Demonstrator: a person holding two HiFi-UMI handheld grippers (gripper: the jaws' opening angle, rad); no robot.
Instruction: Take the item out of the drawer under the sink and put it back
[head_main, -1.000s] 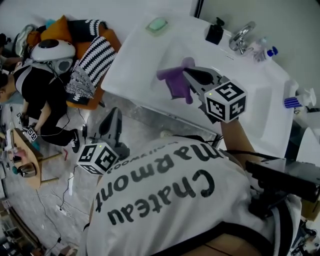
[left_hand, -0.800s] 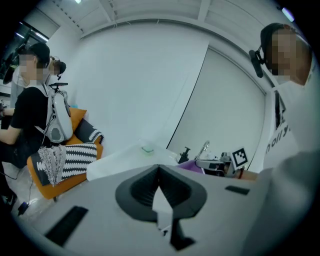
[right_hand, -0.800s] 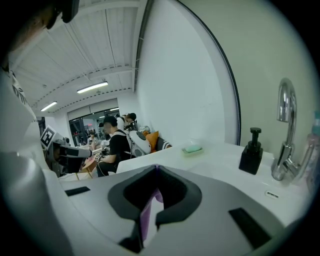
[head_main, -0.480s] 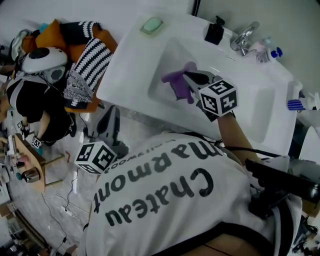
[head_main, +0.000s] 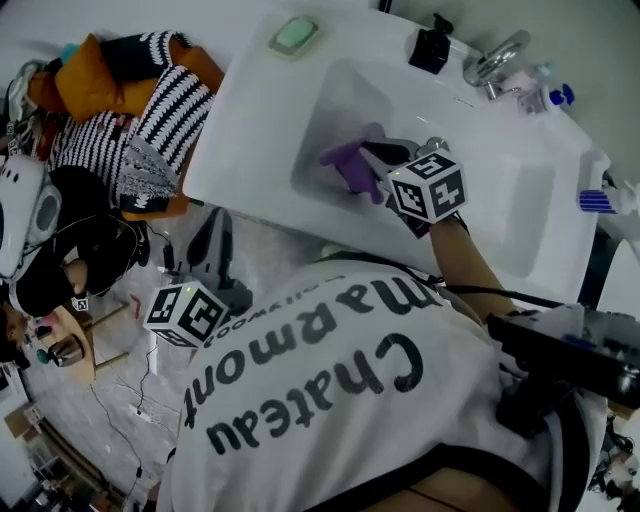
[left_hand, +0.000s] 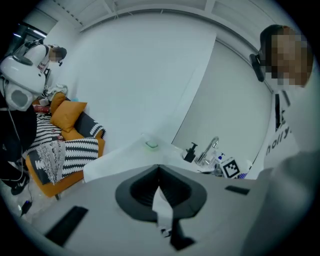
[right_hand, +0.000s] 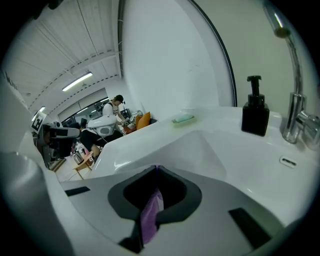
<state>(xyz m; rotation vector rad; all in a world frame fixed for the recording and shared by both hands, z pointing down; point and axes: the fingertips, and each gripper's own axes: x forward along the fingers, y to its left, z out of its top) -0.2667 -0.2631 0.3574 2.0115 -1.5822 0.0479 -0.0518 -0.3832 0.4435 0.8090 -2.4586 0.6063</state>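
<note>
A purple cloth (head_main: 350, 162) hangs from my right gripper (head_main: 372, 150) over the basin of the white sink (head_main: 520, 215). The gripper is shut on it, and the cloth (right_hand: 150, 216) shows pinched between the jaws in the right gripper view, with the right gripper (right_hand: 157, 168) pointing across the basin. My left gripper (head_main: 218, 228) hangs low at the left, in front of the sink's edge over the floor. Its jaws meet with nothing between them in the left gripper view (left_hand: 159, 167). No drawer shows in any view.
A black soap pump (head_main: 432, 48), a chrome tap (head_main: 497, 55) and a green soap (head_main: 295, 35) stand along the sink's back. A blue spray bottle (head_main: 600, 200) is at the right. An orange sofa with striped covers (head_main: 150, 110) and a person in black (head_main: 60, 270) are at the left.
My right gripper has sunk a little deeper towards the basin with the purple cloth still in it. The left gripper has hardly moved. The person at the left has shifted.
</note>
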